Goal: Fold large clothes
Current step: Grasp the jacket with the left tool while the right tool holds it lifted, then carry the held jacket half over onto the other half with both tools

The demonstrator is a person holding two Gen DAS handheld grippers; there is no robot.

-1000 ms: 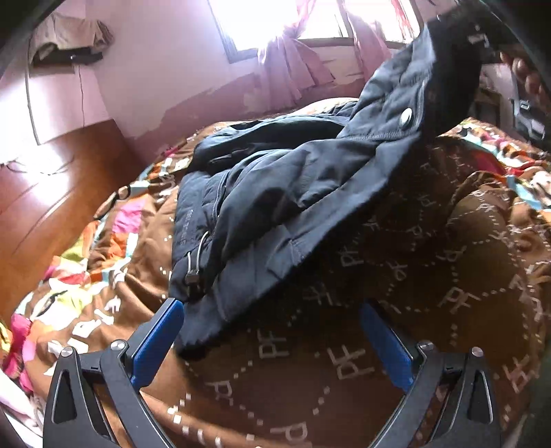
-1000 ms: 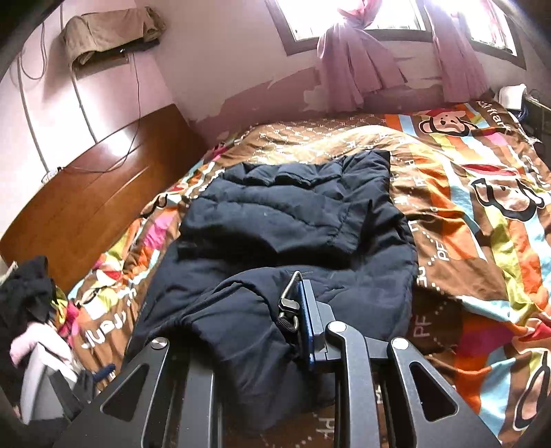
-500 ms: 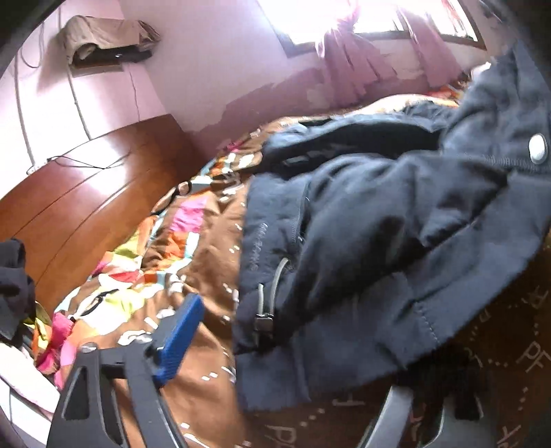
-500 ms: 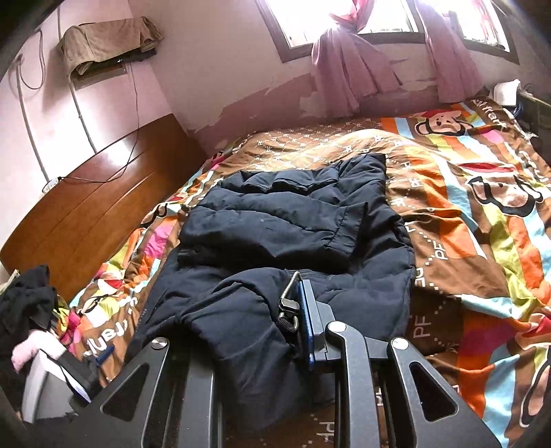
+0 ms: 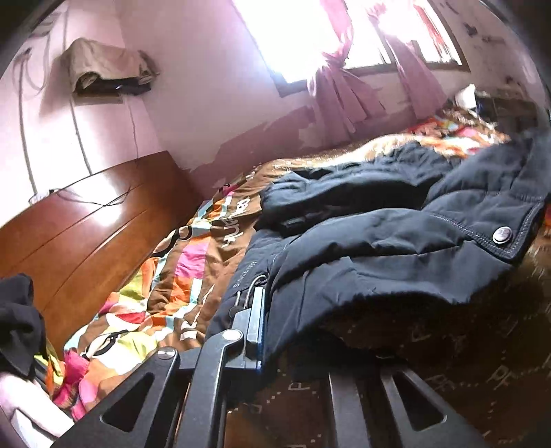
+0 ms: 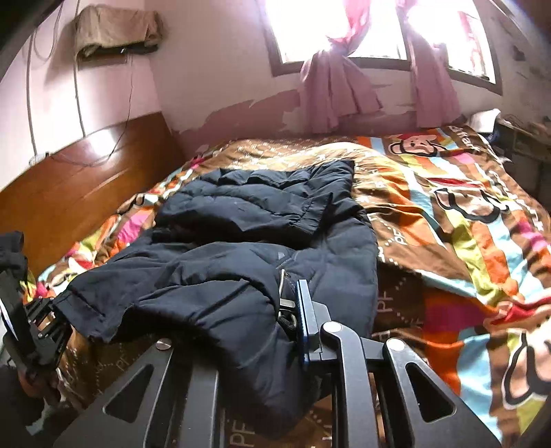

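Jacket (image 6: 261, 248): dark, padded, lying crumpled on the bedspread (image 6: 458, 213) — toward the headboard side, sleeve folded across the top.
Left gripper (image 5: 272, 327): fingers closed on the jacket's near edge beside a zipper pull (image 5: 253, 293); also seen at the left edge of the right wrist view (image 6: 38, 331).
Right gripper (image 6: 286, 331): fingers pinched shut on the jacket's near edge, fabric bunched between them.
Edges: hem corner with a snap button (image 5: 501, 236) draped over a raised fold of bedspread.
Open room: wide stretch of bare bedspread on the window side.
Around: wooden headboard (image 6: 75, 186) along the far left — dark clothes (image 5: 19, 317) heaped near it; pink curtains (image 6: 334, 93) at the window; cloth on a wall shelf (image 6: 117, 31).
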